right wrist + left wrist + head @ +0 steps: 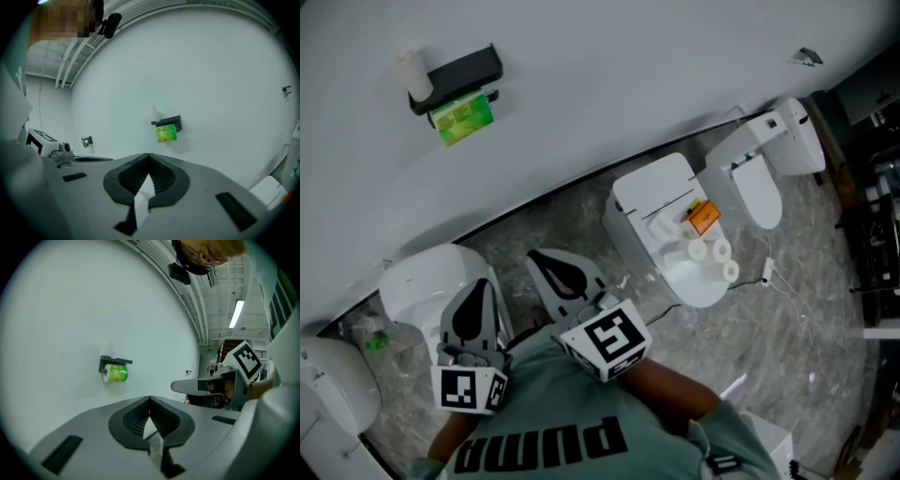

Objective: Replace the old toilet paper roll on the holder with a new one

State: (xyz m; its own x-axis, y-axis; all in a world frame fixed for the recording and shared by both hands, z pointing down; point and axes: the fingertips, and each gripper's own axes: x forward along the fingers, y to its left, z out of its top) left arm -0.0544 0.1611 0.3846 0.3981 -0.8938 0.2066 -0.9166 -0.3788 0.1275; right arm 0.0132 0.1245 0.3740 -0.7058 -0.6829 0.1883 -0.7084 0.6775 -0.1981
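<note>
**A:** Where is the roll?

**B:** A green-wrapped roll (462,119) hangs under the black holder (459,73) on the wall (628,84), upper left of the head view. Whether it is the old one or the new one I can't tell. This would fit the swap yet to be made or already made.

**A:** How would it handle?

**B:** I'd judge it light and soft, easy to crush, and the glossy wrapper looks slippery. I'd grip it gently across its round sides near one end and slide it along the bar rather than pull it. A pale stub stands at the holder's left end, and I can't make out what it is.

**A:** And the grippers?

**B:** The left gripper (149,398) and the right gripper (148,154) both have their jaws closed tip to tip with nothing between them. They sit low in the head view, well apart from the holder.

**A:** What's around it?

**B:** Some white rolls (712,253) and an orange packet (703,217) lie on a toilet (647,187) at centre right. More toilets stand along the wall on a marbled grey floor (787,328).
</note>
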